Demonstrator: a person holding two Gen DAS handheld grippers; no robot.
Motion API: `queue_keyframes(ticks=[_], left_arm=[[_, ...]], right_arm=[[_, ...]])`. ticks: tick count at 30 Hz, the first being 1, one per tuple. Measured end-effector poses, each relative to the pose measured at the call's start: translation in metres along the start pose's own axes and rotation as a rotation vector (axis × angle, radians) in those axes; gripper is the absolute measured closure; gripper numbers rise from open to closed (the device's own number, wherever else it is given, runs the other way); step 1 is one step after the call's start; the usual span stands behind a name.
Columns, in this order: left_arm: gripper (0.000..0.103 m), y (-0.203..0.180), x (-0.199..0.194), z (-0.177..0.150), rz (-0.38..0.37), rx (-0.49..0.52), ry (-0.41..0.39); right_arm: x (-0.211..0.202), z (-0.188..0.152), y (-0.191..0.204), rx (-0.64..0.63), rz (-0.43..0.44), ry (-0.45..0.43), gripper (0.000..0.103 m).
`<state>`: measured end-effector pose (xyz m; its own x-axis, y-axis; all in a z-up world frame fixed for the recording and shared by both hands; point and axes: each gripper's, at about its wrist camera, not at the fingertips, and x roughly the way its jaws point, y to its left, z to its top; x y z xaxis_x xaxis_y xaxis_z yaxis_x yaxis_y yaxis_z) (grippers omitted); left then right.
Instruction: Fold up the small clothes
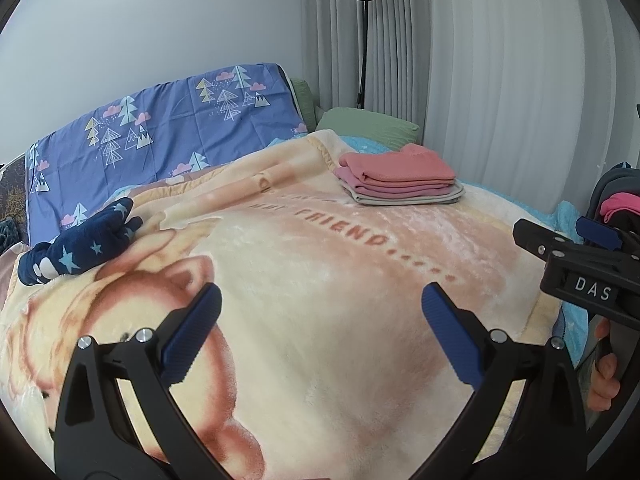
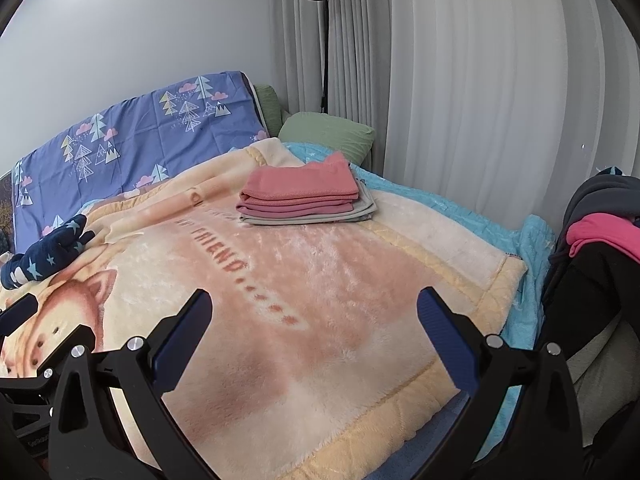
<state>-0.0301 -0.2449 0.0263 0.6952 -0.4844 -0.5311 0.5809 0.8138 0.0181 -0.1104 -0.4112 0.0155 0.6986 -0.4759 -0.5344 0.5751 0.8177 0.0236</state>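
Observation:
A stack of folded pink and grey clothes [image 1: 398, 178] lies at the far side of the cream plush blanket [image 1: 320, 280]; it also shows in the right wrist view [image 2: 300, 196]. A pile of unfolded clothes with a pink garment [image 2: 604, 236] sits at the right, off the bed. My left gripper [image 1: 320, 300] is open and empty above the blanket. My right gripper [image 2: 314, 306] is open and empty above the blanket's near right part; it shows at the right edge of the left wrist view [image 1: 560, 236].
A navy star-patterned soft item [image 1: 80, 246] lies at the blanket's left. A purple tree-print duvet [image 1: 160, 128] and green pillows [image 1: 368, 126] are at the head. A black floor lamp [image 1: 362, 32] stands by the grey curtains [image 1: 500, 80].

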Motion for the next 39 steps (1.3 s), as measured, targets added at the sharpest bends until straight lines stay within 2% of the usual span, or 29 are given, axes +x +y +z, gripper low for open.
queue_keyframes(ticks=[39], left_arm=[[0.002, -0.002, 0.024, -0.002, 0.016, 0.011, 0.113]], right_arm=[[0.018, 0.000, 0.004, -0.014, 0.008, 0.032, 0.001]])
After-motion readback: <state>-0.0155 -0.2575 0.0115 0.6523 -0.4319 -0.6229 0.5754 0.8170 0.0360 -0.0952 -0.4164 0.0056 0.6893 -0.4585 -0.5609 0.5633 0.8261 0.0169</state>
